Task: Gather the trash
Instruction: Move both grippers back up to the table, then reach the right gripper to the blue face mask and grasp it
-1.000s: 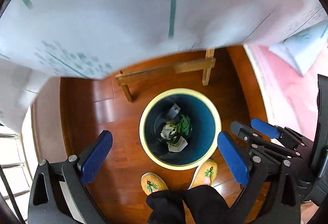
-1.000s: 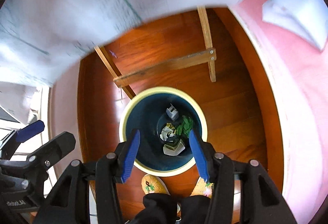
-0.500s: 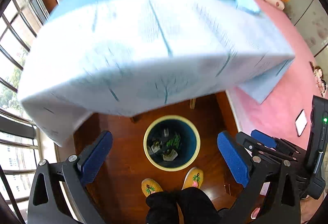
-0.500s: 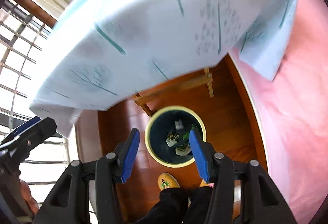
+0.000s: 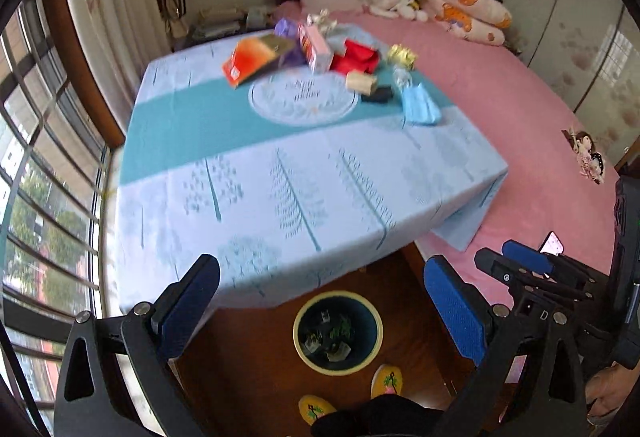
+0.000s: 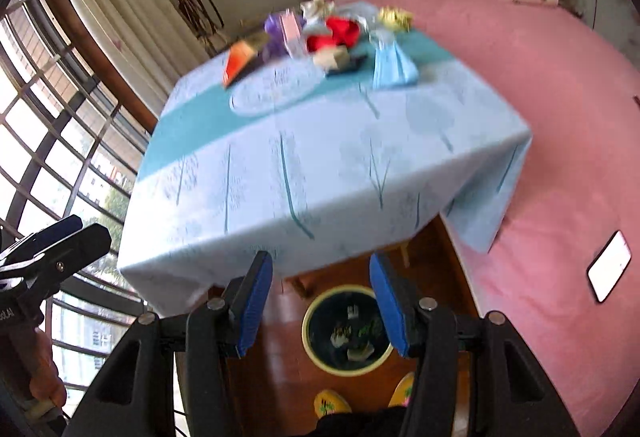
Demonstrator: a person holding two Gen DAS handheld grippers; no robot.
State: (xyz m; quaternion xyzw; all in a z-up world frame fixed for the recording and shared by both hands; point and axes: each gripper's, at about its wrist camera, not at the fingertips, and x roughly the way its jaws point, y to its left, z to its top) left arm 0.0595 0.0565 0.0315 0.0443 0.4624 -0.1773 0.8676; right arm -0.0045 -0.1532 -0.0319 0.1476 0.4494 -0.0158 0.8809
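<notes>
Both grippers hang above the floor with nothing between their blue pads: the left gripper [image 5: 322,303] has its jaws spread wide, and the right gripper [image 6: 321,307] has them apart more narrowly. Below them, on the wooden floor, the round bin [image 5: 338,333] with a pale rim stands beside the table [image 5: 280,173] and already has scraps inside. More trash [image 5: 320,53], boxes, wrappers and a blue face mask, lies at the far side of the table's light blue cloth
</notes>
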